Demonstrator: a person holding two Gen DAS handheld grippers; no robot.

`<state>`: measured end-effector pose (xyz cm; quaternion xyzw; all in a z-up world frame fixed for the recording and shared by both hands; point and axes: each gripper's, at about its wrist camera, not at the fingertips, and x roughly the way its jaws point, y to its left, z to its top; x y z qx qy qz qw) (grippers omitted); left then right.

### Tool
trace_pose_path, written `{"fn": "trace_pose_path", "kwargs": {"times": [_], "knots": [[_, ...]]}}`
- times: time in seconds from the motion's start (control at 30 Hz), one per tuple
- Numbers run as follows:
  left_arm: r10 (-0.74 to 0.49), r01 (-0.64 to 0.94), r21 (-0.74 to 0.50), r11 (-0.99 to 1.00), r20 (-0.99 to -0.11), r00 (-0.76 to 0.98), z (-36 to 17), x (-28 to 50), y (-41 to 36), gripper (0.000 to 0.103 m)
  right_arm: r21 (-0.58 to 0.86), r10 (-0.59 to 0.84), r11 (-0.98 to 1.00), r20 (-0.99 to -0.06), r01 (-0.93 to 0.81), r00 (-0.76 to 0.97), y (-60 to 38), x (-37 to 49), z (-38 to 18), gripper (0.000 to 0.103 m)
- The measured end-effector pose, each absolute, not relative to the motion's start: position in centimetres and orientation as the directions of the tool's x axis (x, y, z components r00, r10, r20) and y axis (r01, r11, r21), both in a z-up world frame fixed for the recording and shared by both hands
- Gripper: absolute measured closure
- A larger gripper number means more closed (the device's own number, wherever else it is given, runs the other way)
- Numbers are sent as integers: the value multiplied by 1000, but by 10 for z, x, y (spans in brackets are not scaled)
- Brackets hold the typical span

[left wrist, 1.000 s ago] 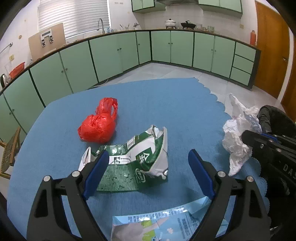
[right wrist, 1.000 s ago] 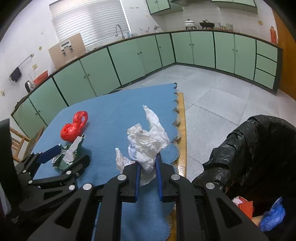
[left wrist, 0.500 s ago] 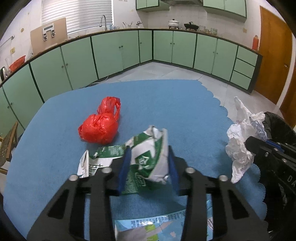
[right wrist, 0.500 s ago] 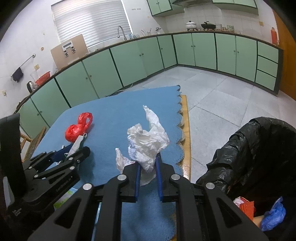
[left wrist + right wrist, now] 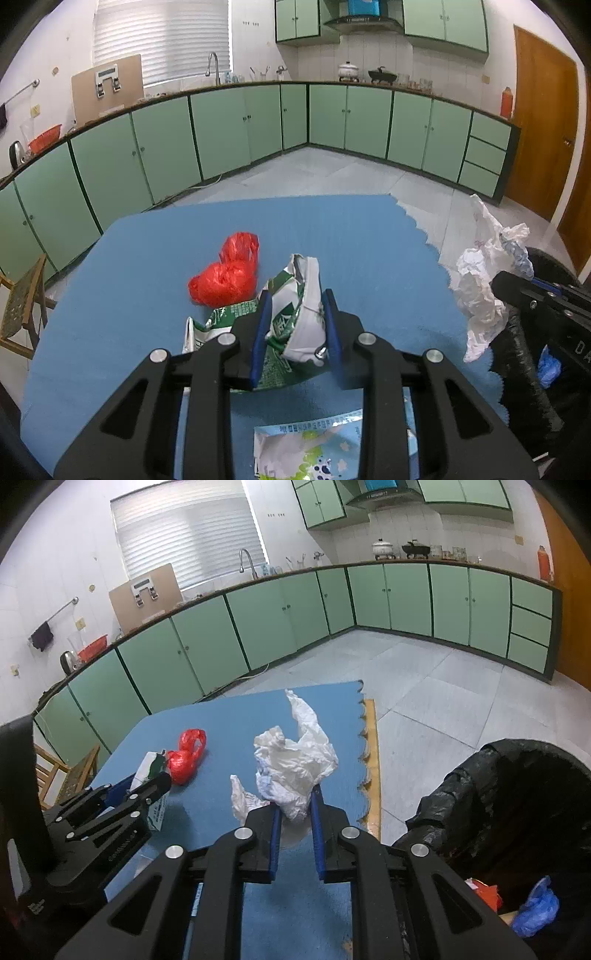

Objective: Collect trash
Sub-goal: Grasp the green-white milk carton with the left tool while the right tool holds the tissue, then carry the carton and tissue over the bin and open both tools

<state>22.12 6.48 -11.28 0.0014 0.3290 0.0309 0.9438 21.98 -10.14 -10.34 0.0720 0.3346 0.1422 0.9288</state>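
My left gripper [image 5: 295, 317] is shut on a crumpled green and white carton [image 5: 299, 314] and holds it above the blue table mat [image 5: 351, 236]. A red plastic bag [image 5: 225, 275] lies just beyond it. My right gripper [image 5: 293, 805] is shut on a crumpled white plastic bag [image 5: 295, 760], near the mat's right edge. The left gripper with the carton [image 5: 147, 770] shows at the left of the right wrist view, and the white bag [image 5: 480, 280] shows at the right of the left wrist view. A black-lined trash bin [image 5: 517, 812] stands at the right.
A light blue printed wrapper [image 5: 314, 443] lies on the mat under my left gripper. The bin holds a blue bag [image 5: 535, 912] and red scraps. A wooden chair [image 5: 22, 310] stands left of the table. Green kitchen cabinets [image 5: 332, 122] line the far walls.
My left gripper shut on the green and white carton and lifted it off the mat. My right gripper kept its hold on the white bag and barely moved.
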Motion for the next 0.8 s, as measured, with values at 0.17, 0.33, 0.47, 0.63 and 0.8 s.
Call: {"fn": "trace_pose_path", "kwargs": {"times": [0.17,0.33,0.47,0.63,0.8], "knots": [[43,-47,8,999,-592,805,-91,211,60,77,224,304,952,-579,-211,757,-106,210,-87,88],[18,-18,5,1000,-564,826,-72,203,48,77,218,293,954,-555,-204,779,-116,196,-70,88],[-9,13,4,1000,-546,838,-62,195,31,77,214,280,958,-542,-192,793,-128,185,-59,88],[-53,55,-14,998,-532,845,-55,185,6,77,204,244,966,-532,-156,811,-155,167,-48,88],[-123,132,-19,991,-517,847,-48,175,-36,77,202,197,974,-518,-105,832,-186,147,-41,88]]}}
